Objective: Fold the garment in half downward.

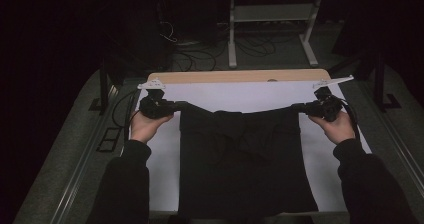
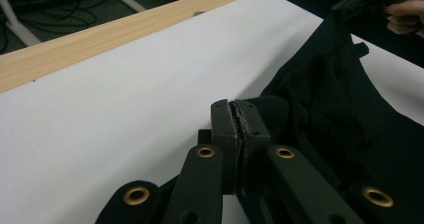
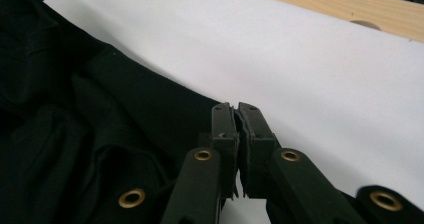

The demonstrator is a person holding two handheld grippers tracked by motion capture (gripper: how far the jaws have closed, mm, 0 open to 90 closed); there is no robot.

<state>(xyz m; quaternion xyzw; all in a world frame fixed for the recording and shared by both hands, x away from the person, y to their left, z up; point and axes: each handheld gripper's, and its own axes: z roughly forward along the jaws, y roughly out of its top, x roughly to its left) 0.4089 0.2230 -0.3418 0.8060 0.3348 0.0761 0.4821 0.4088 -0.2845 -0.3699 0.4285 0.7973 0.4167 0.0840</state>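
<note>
A black garment (image 1: 245, 159) hangs stretched between the two grippers, its lower part lying on the white sheet (image 1: 240, 95). My left gripper (image 1: 176, 105) is shut on the garment's upper left corner, and my right gripper (image 1: 299, 107) is shut on the upper right corner. In the left gripper view the jaws meet at the left gripper (image 2: 235, 115) with a thin edge of black garment (image 2: 340, 114) pinched between them. In the right gripper view the right gripper (image 3: 236, 118) is pressed together on the black garment (image 3: 75, 124), which spreads to the left.
The white sheet covers a table with a bare wooden strip (image 1: 240, 76) along its far edge. A metal frame (image 1: 272, 24) and cables lie on the dark floor beyond. Both hands (image 1: 145, 126) and dark sleeves come in from the bottom.
</note>
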